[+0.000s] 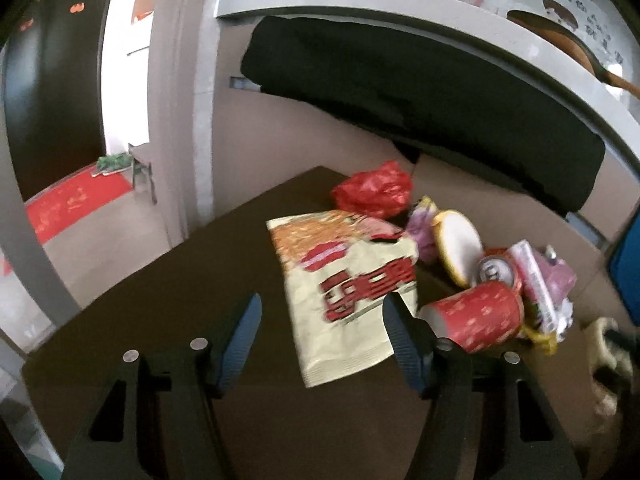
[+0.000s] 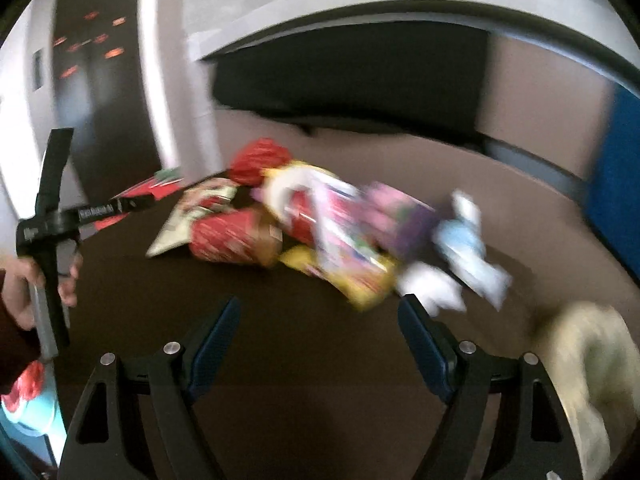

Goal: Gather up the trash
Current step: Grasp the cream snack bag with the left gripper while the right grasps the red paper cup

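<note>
A pile of trash lies on a dark brown table (image 1: 168, 280). In the left wrist view I see a cream snack bag (image 1: 352, 292), a red paper cup on its side (image 1: 480, 316), a drink can (image 1: 498, 270), a white round lid (image 1: 460, 248), a crumpled red bag (image 1: 374, 190) and pink wrappers (image 1: 554, 276). My left gripper (image 1: 320, 312) is open over the snack bag's near end. In the blurred right wrist view the red cup (image 2: 232, 240), a yellow wrapper (image 2: 360, 280) and white tissue (image 2: 436, 290) lie ahead of my open, empty right gripper (image 2: 320, 316).
A grey counter (image 1: 440, 20) with a dark cavity under it stands behind the table. A blue object (image 2: 616, 176) is at the right. A pale fluffy thing (image 2: 592, 360) lies at the table's right. The hand-held left gripper (image 2: 52, 220) shows at the left of the right wrist view.
</note>
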Demonstrator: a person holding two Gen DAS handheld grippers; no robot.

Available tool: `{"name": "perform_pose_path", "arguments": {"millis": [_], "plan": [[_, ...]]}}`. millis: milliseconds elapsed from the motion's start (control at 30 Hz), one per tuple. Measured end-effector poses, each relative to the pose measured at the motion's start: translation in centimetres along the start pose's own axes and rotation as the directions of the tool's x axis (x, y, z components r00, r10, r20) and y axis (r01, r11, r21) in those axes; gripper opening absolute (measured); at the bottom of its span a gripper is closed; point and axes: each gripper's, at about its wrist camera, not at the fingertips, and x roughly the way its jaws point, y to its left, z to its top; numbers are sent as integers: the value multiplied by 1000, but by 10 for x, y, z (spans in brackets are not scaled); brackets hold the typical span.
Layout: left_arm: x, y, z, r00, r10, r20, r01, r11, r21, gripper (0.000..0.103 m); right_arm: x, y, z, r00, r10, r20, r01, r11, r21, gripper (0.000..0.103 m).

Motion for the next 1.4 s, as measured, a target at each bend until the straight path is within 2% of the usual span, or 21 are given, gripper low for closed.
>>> {"name": "perform_pose_path", "arguments": {"millis": [133,167,233,300,333,400,433,533,600,633,733,767,800,833,900,967,1067,1133,1200,1267,1400], "plan": [[-4,23,-13,999,-4,-45,3,1000,-31,63,43,26,44,990,138,-15,-139,988,-68,79],[-5,27,-15,998,-9,-56,6,999,-43,63,61,34,58,980,195,-48,-198,977,-83,78],[-6,37,-21,997,-17,-72,12,998,-69,63,90,48,75,964,241,-112,-255,959,-128,77],[-9,44,-25,997,-22,-80,15,996,-87,63,115,60,82,962,216,-166,-246,950,-194,74],[-10,47,-27,996,-23,-81,16,996,-91,63,125,62,81,962,197,-192,-237,946,-220,70],[-12,54,-29,996,-32,-88,22,993,-112,64,138,65,76,953,177,-244,-236,942,-240,66],[-12,57,-29,995,-38,-91,27,992,-120,63,138,60,73,945,216,-245,-270,938,-216,66],[-9,60,-30,994,-55,-98,42,992,-123,63,139,50,65,921,267,-284,-318,936,-151,69],[-5,56,-30,992,-76,-105,63,990,-123,63,132,46,53,926,245,-287,-297,942,-158,70],[-3,53,-30,990,-88,-107,75,989,-124,64,128,47,45,939,196,-282,-255,948,-190,71],[1,39,-28,987,-117,-109,105,988,-112,64,117,47,29,957,109,-267,-181,948,-261,72],[2,32,-26,987,-122,-109,111,989,-99,63,113,46,26,966,66,-251,-137,951,-277,66],[4,26,-24,987,-123,-108,114,990,-86,64,107,40,23,967,52,-249,-119,958,-260,59],[5,20,-22,987,-124,-106,116,990,-74,63,101,33,23,965,69,-252,-127,967,-220,58],[9,4,-16,987,-124,-104,120,992,-45,64,85,9,21,961,121,-248,-142,987,-70,56],[13,-10,-12,989,-113,-99,112,994,-17,63,70,-4,18,966,135,-220,-138,990,6,55],[22,-40,-6,994,-70,-80,75,995,64,63,41,-18,7,981,88,-172,-82,996,39,55],[36,-60,-4,997,-1,-77,11,991,131,63,22,-28,-2,985,71,-158,-62,996,56,55],[51,-70,-2,994,64,-85,-49,984,171,58,14,-38,-9,984,83,-161,-68,993,96,55],[69,-74,-1,987,119,-109,-98,979,181,46,7,-48,-17,983,88,-159,-66,989,135,55],[81,-71,0,978,170,-119,-148,973,177,32,1,-51,-33,987,61,-152,-38,988,147,56]]}}
